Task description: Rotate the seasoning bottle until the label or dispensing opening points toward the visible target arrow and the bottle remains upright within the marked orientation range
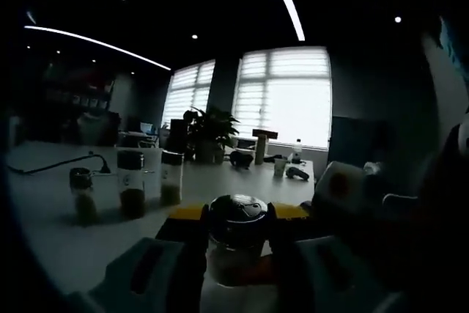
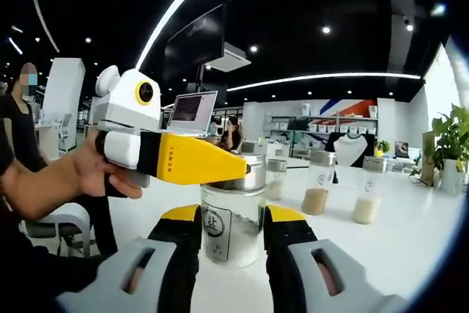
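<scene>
The seasoning bottle is a clear glass jar with a black label mark and a metal cap, standing upright on the white table. My right gripper is shut on its glass body, with the yellow-tipped jaws on either side. My left gripper, held by a hand, reaches in from the left at cap height, and its yellow jaw lies across the cap. In the dim left gripper view the bottle's cap sits tight between the jaws of the left gripper, which is shut on it.
Three other seasoning jars stand in a row behind the bottle, also seen as jars to the left. A potted plant and small items stand near the windows. A laptop, a chair and a standing person are at left.
</scene>
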The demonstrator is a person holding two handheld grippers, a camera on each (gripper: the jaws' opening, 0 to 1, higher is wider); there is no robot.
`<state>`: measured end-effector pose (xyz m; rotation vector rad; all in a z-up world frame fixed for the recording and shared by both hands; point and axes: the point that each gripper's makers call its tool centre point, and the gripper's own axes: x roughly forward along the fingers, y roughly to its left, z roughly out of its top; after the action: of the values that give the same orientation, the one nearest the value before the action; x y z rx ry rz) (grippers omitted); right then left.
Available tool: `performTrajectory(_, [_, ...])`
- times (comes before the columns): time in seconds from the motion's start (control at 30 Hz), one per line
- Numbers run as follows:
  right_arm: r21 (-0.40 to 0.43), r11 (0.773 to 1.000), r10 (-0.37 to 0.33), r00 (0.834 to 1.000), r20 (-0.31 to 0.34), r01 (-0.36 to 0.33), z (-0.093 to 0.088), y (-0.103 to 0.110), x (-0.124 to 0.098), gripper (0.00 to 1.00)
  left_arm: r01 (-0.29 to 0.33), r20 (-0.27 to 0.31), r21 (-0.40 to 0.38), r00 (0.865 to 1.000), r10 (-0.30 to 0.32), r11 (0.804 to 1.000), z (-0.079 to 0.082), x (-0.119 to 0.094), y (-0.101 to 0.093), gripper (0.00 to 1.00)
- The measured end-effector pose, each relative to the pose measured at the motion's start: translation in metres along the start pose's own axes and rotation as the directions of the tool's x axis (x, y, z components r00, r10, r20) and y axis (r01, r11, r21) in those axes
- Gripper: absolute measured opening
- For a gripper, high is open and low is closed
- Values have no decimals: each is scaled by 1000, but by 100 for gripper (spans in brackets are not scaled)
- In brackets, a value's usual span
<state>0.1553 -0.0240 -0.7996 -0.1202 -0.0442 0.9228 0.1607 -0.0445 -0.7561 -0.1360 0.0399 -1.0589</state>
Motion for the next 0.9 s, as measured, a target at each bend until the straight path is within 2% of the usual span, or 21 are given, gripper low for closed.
performTrajectory(0.07, [46, 996, 76, 997, 0, -76, 0, 7, 0, 32, 24, -12, -38, 1000, -25, 999, 1, -3, 2, 33])
performTrajectory(0.1, [71, 993, 91, 996, 4, -91, 1, 9, 0, 32, 40, -7, -36, 999, -40, 999, 3, -4, 2, 33])
performTrajectory(0.27, [42, 997, 69, 998, 7, -69, 4, 10, 1, 32, 68, 10, -23, 998, -68, 997, 5, -4, -4, 33])
performTrajectory(0.37, [39, 998, 39, 999, 25, -40, 7, 9, -2, 32, 74, 49, -26, 996, -72, 997, 6, -3, -7, 34])
performTrajectory(0.47, [77, 997, 23, 999, 33, -25, 7, 7, -2, 31, 44, 82, -54, 996, -39, 998, 6, -3, -5, 34])
performTrajectory(0.6, [64, 998, -6, 1000, 24, 4, 3, 6, 0, 31, -16, 127, -63, 992, 24, 998, 1, -6, -2, 34])
performTrajectory(0.73, [66, 998, -9, 1000, 19, 8, 2, 9, 2, 31, -42, 120, -56, 992, 49, 998, 1, -10, 0, 34])
performTrajectory(0.9, [47, 998, 48, 999, -4, -47, -1, 14, 10, 31, -105, 55, 20, 993, 103, 994, -2, -16, 4, 33])
